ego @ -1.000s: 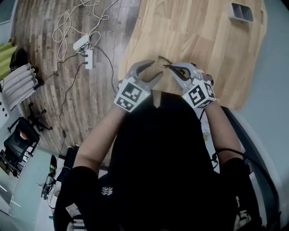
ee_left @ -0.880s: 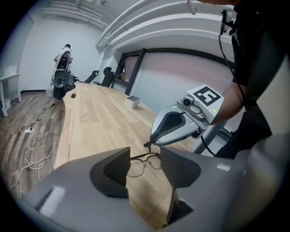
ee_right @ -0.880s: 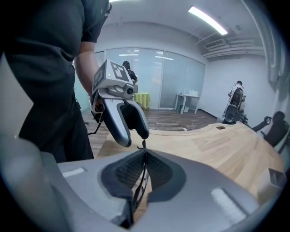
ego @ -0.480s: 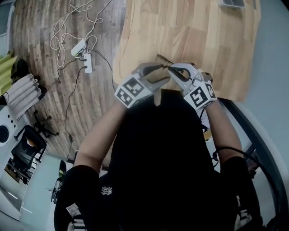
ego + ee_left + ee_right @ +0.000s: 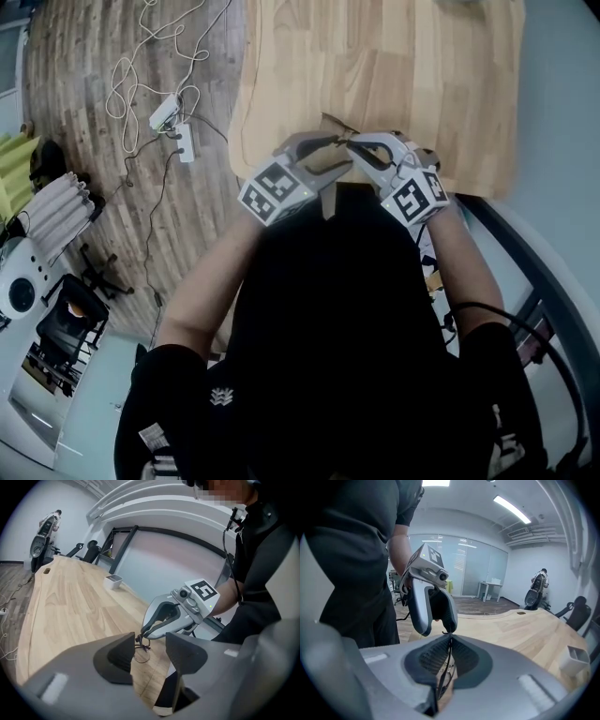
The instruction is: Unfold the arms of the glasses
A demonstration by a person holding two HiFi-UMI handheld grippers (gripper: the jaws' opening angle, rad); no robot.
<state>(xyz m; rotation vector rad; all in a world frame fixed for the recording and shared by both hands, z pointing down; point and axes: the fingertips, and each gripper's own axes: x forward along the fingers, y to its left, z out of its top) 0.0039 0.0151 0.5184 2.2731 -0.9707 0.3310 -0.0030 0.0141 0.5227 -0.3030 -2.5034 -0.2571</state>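
Where the two tools meet over the near edge of the wooden table, the right gripper has its jaws pressed together on the glasses. A thin dark wire of the frame runs straight up between the two ribbed pads, and a lens rim shows just below them.

The left gripper has its jaws apart by a moderate gap, with nothing between the pads. From its own camera the glasses sit just beyond its tips, in line with the gap, pinched in the tips of the right gripper opposite. From the right gripper's camera one left finger ends right at the top of the wire. Whether it touches the frame cannot be told.

In the head view both grippers point toward each other with tips nearly meeting. The marker cubes are turned up to the camera, and bare forearms lead back to a dark top. The glasses show there only as a thin dark line just beyond the tips, too small to tell whether the arms are folded or open.

Beyond the left gripper, far along the table, stands a small white tray. Well off to the left gripper's outer side, on the plank floor, lies a power strip with loose white cables.
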